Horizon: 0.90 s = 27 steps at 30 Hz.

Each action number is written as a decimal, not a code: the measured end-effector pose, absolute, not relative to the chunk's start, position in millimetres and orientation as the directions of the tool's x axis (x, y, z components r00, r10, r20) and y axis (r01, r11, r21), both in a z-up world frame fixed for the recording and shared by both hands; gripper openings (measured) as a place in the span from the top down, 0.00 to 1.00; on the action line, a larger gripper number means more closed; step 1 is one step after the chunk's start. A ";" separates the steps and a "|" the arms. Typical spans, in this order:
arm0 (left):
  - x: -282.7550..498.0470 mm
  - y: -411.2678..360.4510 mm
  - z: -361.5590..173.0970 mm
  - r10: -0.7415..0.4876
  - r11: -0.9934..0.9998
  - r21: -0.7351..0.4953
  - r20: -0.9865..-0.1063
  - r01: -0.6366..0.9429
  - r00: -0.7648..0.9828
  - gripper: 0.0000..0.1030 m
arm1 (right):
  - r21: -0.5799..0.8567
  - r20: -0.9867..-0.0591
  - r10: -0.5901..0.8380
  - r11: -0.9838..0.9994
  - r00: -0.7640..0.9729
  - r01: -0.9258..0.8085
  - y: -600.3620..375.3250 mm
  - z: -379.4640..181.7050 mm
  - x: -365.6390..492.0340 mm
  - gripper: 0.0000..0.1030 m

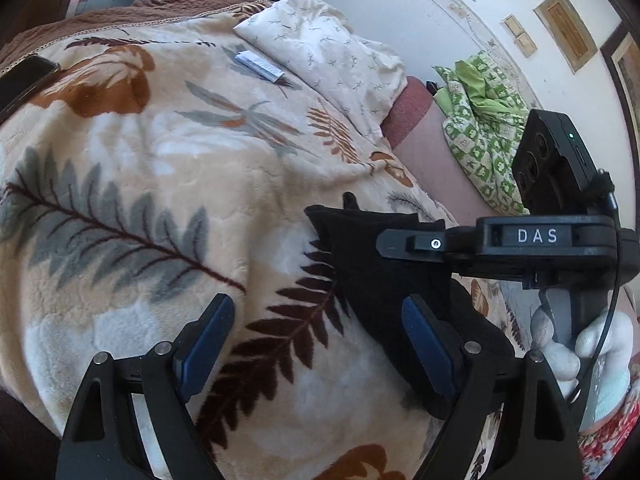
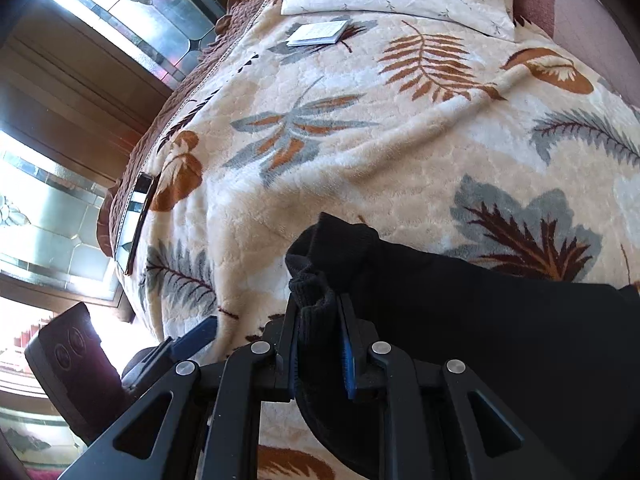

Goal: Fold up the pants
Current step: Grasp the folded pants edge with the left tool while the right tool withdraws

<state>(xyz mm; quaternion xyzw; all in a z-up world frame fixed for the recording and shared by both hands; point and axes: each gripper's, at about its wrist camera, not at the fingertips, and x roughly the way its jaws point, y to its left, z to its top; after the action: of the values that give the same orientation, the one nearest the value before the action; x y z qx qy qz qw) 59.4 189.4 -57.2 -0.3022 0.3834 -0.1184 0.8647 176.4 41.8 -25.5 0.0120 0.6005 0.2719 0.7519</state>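
Your left gripper [image 1: 318, 344]: spread, empty, over blanket [image 1: 140, 208] beside pants [image 1: 372, 256]. Your right gripper [image 2: 320, 340]: pinching ribbed pants cuff [image 2: 316, 300] near bed's near edge. Step: first grasp for fold. Next: left takes other cuff. Left view alone shows gloved hand [image 1: 576, 344]; right view alone shows phone [image 2: 138, 220] at bed's left edge.

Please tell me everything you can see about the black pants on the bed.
The black knitted pants look soft, with a ribbed cuff. They lie bunched on the cream fleece blanket with leaf print. The right gripper is shut on the cuff, lifting its end slightly. The left gripper stands open at the pants' edge, one finger over the fabric; contact is unclear.
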 end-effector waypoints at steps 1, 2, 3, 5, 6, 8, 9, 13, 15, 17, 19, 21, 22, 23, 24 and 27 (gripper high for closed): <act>60.6 186.5 -58.7 -0.462 0.776 -0.631 -0.581 -0.012 0.670 0.18 | 0.355 -0.895 0.431 0.846 0.117 -0.398 42.0 -25.4 177.6 0.79; 61.8 184.6 -61.3 -0.482 0.763 -0.646 -0.577 -0.007 0.660 0.18 | 0.368 -0.893 0.439 0.839 0.099 -0.401 41.6 -25.6 177.7 0.79; 63.2 182.0 -64.4 -0.498 0.752 -0.659 -0.574 -0.006 0.650 0.18 | 0.377 -0.893 0.443 0.834 0.081 -0.402 41.9 -26.5 177.8 0.79; 65.8 176.1 -70.1 -0.515 0.744 -0.669 -0.579 -0.006 0.632 0.18 | 0.372 -0.902 0.428 0.840 0.061 -0.396 42.8 -30.3 178.7 0.75; 66.6 173.8 -71.3 -0.515 0.746 -0.666 -0.581 -0.005 0.630 0.18 | 0.370 -0.905 0.423 0.844 0.056 -0.387 42.1 -31.7 179.8 0.69; 65.7 172.2 -71.5 -0.512 0.745 -0.667 -0.574 -0.002 0.639 0.18 | 0.358 -0.909 0.411 0.856 0.070 -0.373 40.4 -32.2 181.7 0.58; 66.1 171.8 -71.9 -0.512 0.744 -0.668 -0.574 -0.004 0.639 0.18 | 0.351 -0.911 0.404 0.861 0.077 -0.367 39.4 -31.8 183.3 0.50; 65.3 169.8 -71.1 -0.505 0.750 -0.662 -0.575 -0.002 0.644 0.18 | 0.329 -0.919 0.383 0.875 0.092 -0.354 43.0 -28.2 188.8 0.41; 63.9 165.5 -70.0 -0.495 0.767 -0.641 -0.585 0.007 0.643 0.18 | 0.309 -0.928 0.364 0.874 0.082 -0.375 51.5 -25.2 192.4 0.41; 61.0 155.8 -66.0 -0.475 0.800 -0.599 -0.599 0.032 0.645 0.18 | 0.277 -0.943 0.327 0.868 0.056 -0.412 62.2 -22.9 197.0 0.41; 57.1 141.0 -60.4 -0.437 0.849 -0.524 -0.619 0.072 0.652 0.18 | 0.237 -0.961 0.276 0.861 0.022 -0.450 73.2 -22.2 201.7 0.41; 50.9 121.4 -54.1 -0.396 0.895 -0.429 -0.632 0.126 0.666 0.18 | 0.206 -0.973 0.231 0.854 -0.006 -0.479 81.0 -23.8 205.2 0.41; 48.1 110.4 -52.1 -0.378 0.913 -0.379 -0.638 0.153 0.671 0.18 | 0.186 -0.979 0.205 0.852 -0.015 -0.489 85.0 -24.5 207.6 0.41; 46.6 102.5 -51.9 -0.372 0.920 -0.350 -0.644 0.175 0.668 0.18 | 0.165 -0.984 0.179 0.852 -0.020 -0.496 89.1 -25.6 210.2 0.41; 45.6 93.9 -53.3 -0.375 0.923 -0.328 -0.655 0.200 0.657 0.18 | 0.153 -0.986 0.164 0.852 -0.022 -0.500 91.5 -26.9 211.3 0.41; 46.6 78.8 -60.5 -0.352 0.936 -0.277 -0.690 0.219 0.632 0.18 | 0.120 -0.993 0.112 0.855 -0.047 -0.504 105.6 -35.4 215.6 0.41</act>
<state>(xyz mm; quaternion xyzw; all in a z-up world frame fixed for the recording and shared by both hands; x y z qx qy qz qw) 46.6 78.8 -60.5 -0.0835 0.3985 -0.1585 0.8995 215.6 105.6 -35.4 -0.1429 0.6868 0.2279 0.6753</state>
